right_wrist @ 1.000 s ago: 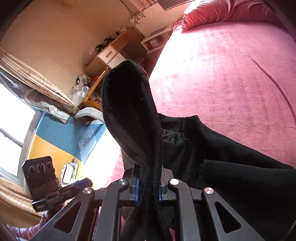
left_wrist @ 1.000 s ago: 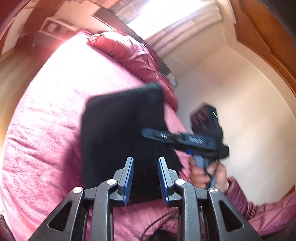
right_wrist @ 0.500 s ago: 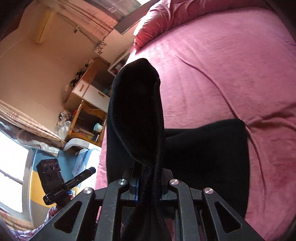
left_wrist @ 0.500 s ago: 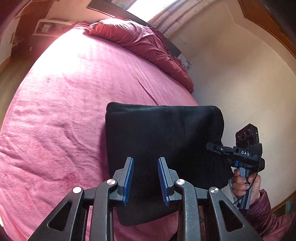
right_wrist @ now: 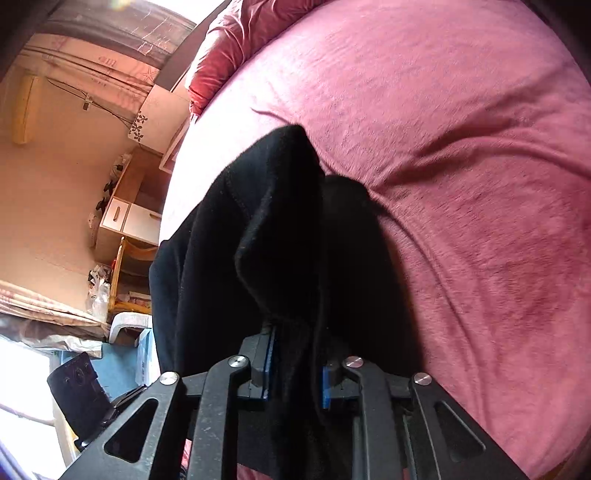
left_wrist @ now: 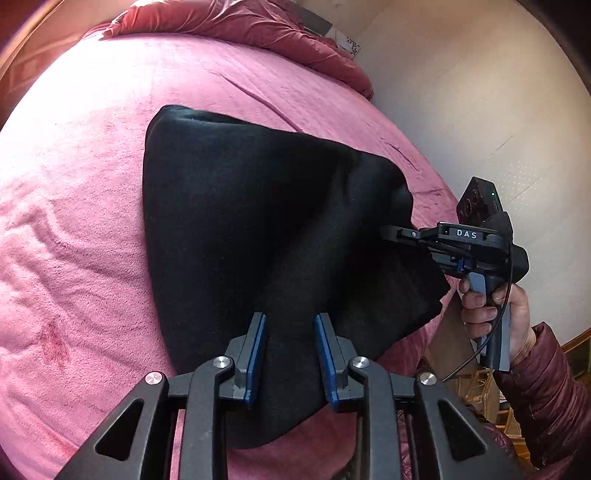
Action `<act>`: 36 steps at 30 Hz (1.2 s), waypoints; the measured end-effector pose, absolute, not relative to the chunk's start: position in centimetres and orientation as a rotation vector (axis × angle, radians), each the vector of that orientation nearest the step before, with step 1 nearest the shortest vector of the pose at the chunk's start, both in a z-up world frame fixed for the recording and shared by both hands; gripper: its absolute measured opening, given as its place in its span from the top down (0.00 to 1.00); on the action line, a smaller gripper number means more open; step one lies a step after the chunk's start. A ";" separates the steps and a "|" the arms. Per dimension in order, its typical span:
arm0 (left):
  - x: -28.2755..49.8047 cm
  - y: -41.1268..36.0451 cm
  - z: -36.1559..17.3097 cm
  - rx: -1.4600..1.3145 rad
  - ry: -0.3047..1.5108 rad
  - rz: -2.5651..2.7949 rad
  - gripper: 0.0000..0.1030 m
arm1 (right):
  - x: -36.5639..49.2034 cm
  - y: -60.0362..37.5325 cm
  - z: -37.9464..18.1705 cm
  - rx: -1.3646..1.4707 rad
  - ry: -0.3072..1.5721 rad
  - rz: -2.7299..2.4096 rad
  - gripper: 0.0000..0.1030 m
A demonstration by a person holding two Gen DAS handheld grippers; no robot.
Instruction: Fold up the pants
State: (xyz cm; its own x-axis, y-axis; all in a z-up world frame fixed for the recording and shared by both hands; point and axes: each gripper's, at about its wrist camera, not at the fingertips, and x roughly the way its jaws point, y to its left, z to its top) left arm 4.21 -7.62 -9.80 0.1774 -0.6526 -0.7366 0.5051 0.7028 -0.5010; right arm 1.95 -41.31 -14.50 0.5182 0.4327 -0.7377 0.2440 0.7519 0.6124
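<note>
The black pants (left_wrist: 258, 236) lie folded in a thick pad on the pink bed (left_wrist: 74, 221). My left gripper (left_wrist: 289, 325) hovers over the pad's near edge with its blue pads apart and nothing between them. My right gripper (right_wrist: 295, 354) is shut on a bunched fold of the pants (right_wrist: 280, 229), which stands up in front of its camera. In the left wrist view the right gripper (left_wrist: 391, 232) grips the pad's right edge, held by a hand in a maroon sleeve.
A crumpled red duvet (left_wrist: 236, 26) lies at the head of the bed. A cream wall (left_wrist: 480, 110) runs along the bed's right side. A wooden desk with white drawers (right_wrist: 125, 214) and clutter stand beside the bed on the other side.
The pants have come down from hanging to lie as a pad on the bed. My right gripper has lowered with its fold still held. My left gripper stayed open.
</note>
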 end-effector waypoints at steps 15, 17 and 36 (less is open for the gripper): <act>6.9 -6.8 -8.8 -0.194 1.047 -0.758 0.73 | -1.9 -37.1 -10.4 0.374 1.128 0.056 0.80; 7.8 -7.5 -8.7 -0.191 1.036 -0.748 0.73 | -2.2 -36.6 -10.6 0.310 1.151 0.033 0.96; 10.8 -10.5 -9.0 -0.062 1.014 -0.528 0.56 | -3.9 -37.5 -12.6 0.269 1.171 -0.024 0.96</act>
State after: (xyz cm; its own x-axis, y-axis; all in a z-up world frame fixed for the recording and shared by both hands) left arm 10.81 -10.53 -9.02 0.4149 -0.4481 -0.7919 0.3915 0.8735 -0.2892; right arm -3.85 -37.53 -12.57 0.3928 0.1209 -0.9116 0.1581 0.9677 0.1965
